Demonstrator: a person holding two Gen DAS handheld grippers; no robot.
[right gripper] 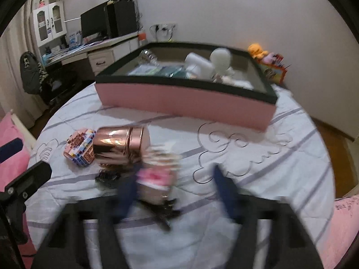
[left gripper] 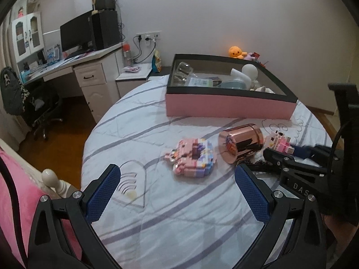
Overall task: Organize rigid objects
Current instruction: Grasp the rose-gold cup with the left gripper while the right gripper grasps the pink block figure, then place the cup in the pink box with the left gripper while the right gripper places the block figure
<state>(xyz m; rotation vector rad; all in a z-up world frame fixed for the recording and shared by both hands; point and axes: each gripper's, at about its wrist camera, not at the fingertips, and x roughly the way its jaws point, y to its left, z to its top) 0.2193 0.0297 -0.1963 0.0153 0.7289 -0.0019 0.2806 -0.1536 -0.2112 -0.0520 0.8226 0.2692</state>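
A shiny copper canister (left gripper: 241,143) lies on its side on the bed; it also shows in the right wrist view (right gripper: 121,144). A pink and pastel brick model (left gripper: 193,157) lies left of it (right gripper: 79,146). A smaller pink brick figure (left gripper: 279,142) lies right of the canister, and in the blurred right wrist view (right gripper: 157,177) it sits between my right gripper's (right gripper: 177,177) open fingers, near the left one. My left gripper (left gripper: 177,183) is open and empty, just short of the pastel model.
A pink box with a black rim (left gripper: 228,106) stands at the far side of the bed (right gripper: 186,102) and holds white figures and other items. A black clip (right gripper: 105,177) lies by the canister. A desk (left gripper: 74,67) stands at the left.
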